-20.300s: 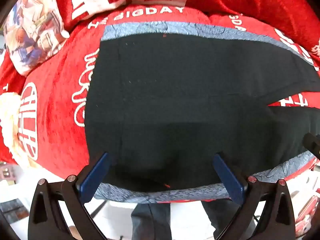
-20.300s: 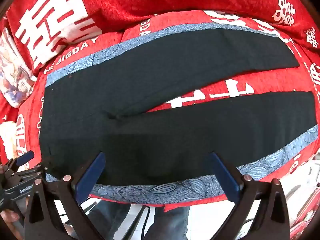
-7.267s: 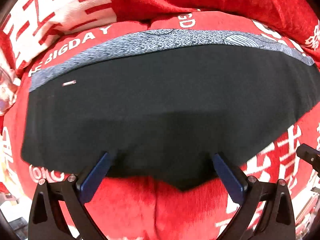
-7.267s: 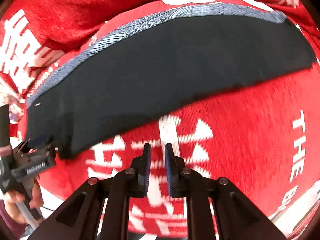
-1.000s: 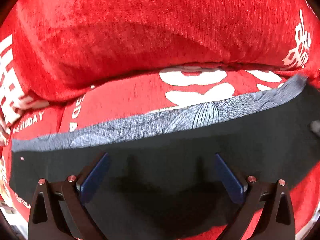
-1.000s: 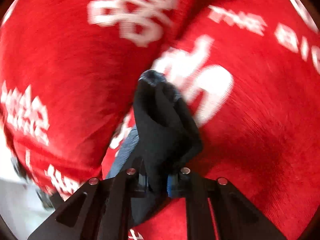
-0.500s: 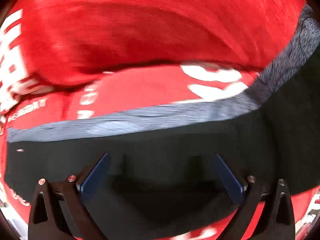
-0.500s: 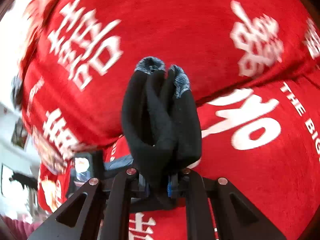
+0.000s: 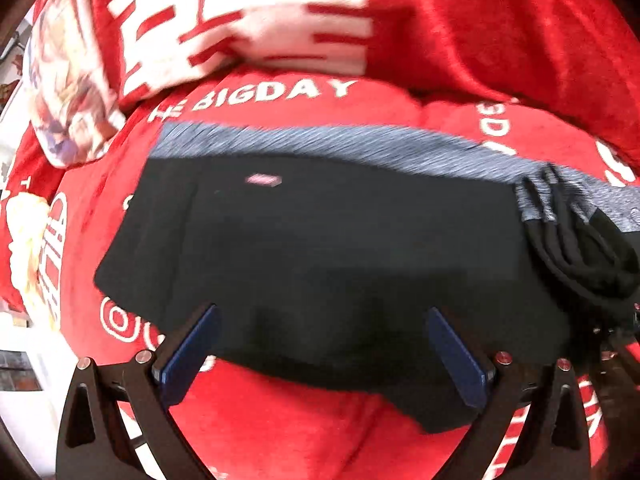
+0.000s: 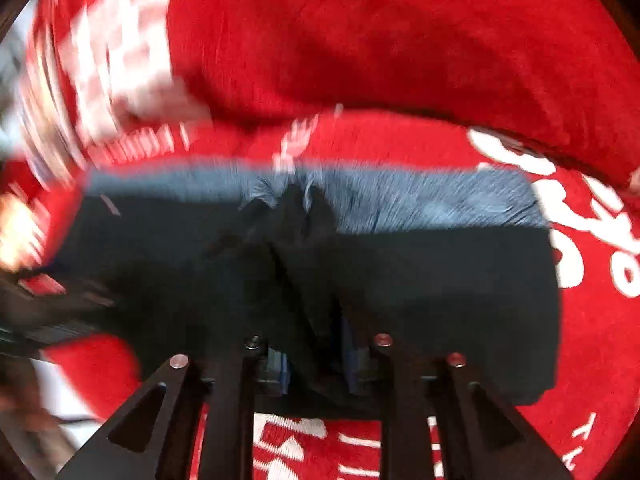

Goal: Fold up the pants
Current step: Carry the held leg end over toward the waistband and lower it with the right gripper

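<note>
Black pants (image 9: 320, 248) with a blue-grey side stripe (image 9: 320, 144) lie across the red sofa seat (image 9: 280, 432). My left gripper (image 9: 322, 354) hovers open over their near edge, nothing between its blue pads (image 9: 188, 352). At the right, the bunched leg ends (image 9: 568, 240) hang over the pants from my right gripper (image 9: 616, 332). In the blurred right wrist view, my right gripper (image 10: 314, 356) has that black bunch (image 10: 296, 248) between its narrow jaws, which are opening. The pants (image 10: 440, 280) lie under it, doubled over at the right.
A printed cushion (image 9: 68, 92) leans at the back left beside a red back cushion with white characters (image 9: 240, 20). A cream plush thing (image 9: 24, 232) sits at the far left. The seat's front edge and pale floor (image 9: 24, 412) show lower left.
My right gripper has swung round and carried the bunched leg ends across, over the rest of the pants; its jaws stand slightly wider. My left gripper slid along the pants toward the waist end, still open.
</note>
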### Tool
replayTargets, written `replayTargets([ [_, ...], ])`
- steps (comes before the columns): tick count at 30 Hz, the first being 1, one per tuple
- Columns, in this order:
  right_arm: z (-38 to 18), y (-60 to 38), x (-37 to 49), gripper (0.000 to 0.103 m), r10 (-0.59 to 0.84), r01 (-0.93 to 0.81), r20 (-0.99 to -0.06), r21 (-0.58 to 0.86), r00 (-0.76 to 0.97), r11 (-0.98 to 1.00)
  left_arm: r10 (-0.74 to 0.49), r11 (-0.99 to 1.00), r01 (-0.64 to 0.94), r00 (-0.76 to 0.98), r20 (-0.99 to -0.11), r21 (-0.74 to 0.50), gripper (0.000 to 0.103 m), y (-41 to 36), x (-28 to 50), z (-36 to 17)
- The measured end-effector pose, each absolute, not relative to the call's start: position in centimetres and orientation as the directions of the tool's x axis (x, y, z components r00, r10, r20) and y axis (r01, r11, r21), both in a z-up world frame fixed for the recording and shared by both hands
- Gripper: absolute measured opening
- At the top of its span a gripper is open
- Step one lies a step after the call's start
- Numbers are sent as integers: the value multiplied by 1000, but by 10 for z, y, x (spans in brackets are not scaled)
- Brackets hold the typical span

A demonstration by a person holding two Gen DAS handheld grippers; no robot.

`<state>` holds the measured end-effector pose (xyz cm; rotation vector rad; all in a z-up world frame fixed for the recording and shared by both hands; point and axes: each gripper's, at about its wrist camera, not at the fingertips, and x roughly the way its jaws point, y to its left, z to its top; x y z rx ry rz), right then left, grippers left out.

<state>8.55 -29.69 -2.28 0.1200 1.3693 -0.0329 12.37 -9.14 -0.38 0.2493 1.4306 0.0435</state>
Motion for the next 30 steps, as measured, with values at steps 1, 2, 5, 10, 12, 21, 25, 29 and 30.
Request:
replayTargets([
  [1,-26,-283,85,28,-25,63,-981,-13,190,998,172,975,117,140,-975,189,103,-86,124,-3],
  [2,-23,-265,83,34,-115,19,-973,-113,202,993,165,977,114,138,-977,181,103,-80,124,-2],
  [5,0,-232,75,52,-131,-78,-964,-152,231,985,152,979,112,141,-978,168,103,-70,131,4],
  [10,40,-249,57,53,133,-3,-959,137,250,991,32,980,191,144,-989,59,103,-91,152,15],
  [12,39,-294,49,53,228,209,-938,285,260,935,-45,973,231,124,-991,-15,103,-108,153,17],
  [21,-24,-439,7,53,448,680,-811,570,377,460,-254,906,336,-53,-966,-257,77,-210,142,-6],
  [25,-48,-447,1,51,489,721,-784,585,383,372,-248,915,284,-161,-955,-286,50,-225,142,-37],
  [29,-58,-454,-2,5,505,758,-768,582,393,294,-240,921,285,-121,-963,-265,47,-226,137,-27],
  [30,-58,-455,-1,5,512,759,-760,588,400,279,-229,922,296,-104,-968,-250,45,-225,135,-20],
])
